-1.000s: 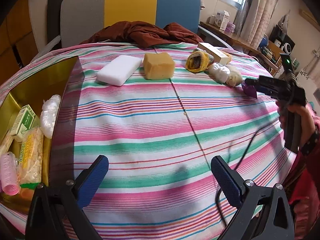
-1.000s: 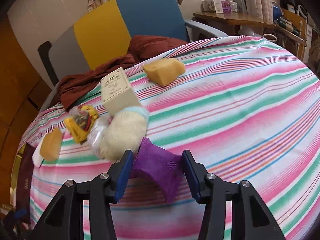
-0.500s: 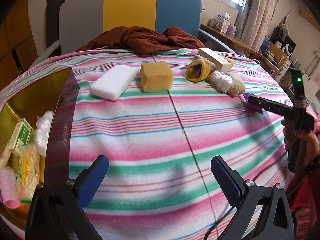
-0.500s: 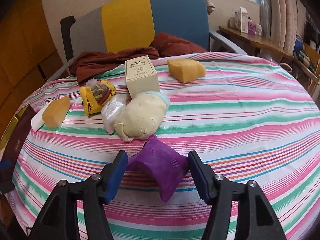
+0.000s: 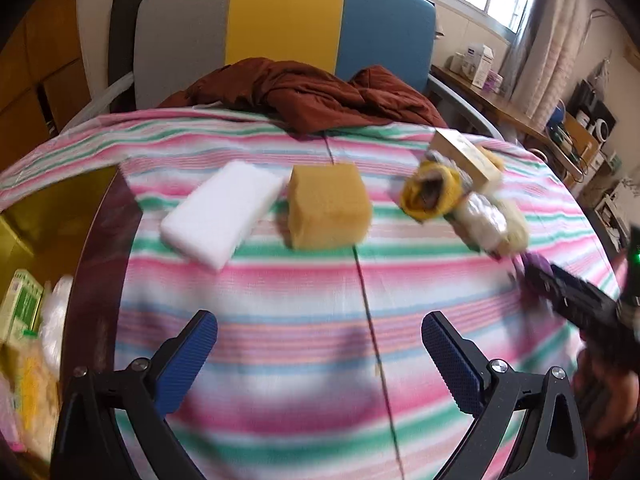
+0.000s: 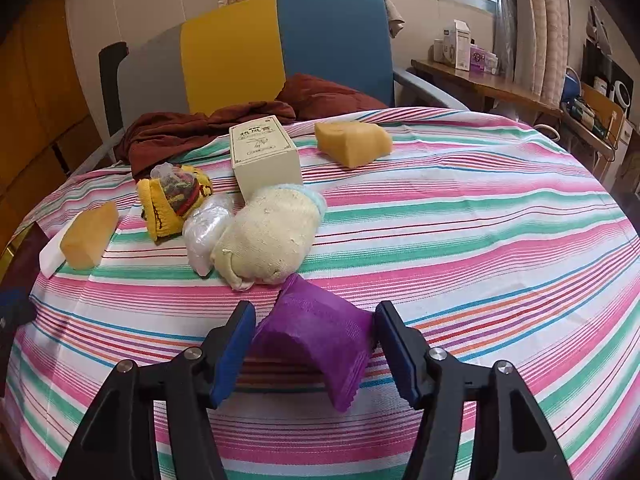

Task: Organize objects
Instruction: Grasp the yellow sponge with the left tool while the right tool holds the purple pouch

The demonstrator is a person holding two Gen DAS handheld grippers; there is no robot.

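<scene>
Striped pink-and-green cloth covers the table [image 6: 500,208], and on it the purple mesh piece [image 6: 316,332] lies between the blue pads of the right gripper [image 6: 316,344], whose jaws have just been opening and now stand wide of it, so this looks like a regrasp. Next comes closing squarely on it. At twelve o'clock sits the cream sock [image 6: 268,236]; the left gripper [image 5: 320,354] hangs wide and empty, the gold box [image 5: 60,216] at its nine.

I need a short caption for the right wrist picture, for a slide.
Right tool open around a purple cloth on the striped tablecloth, near a cream sock and a box.
</scene>
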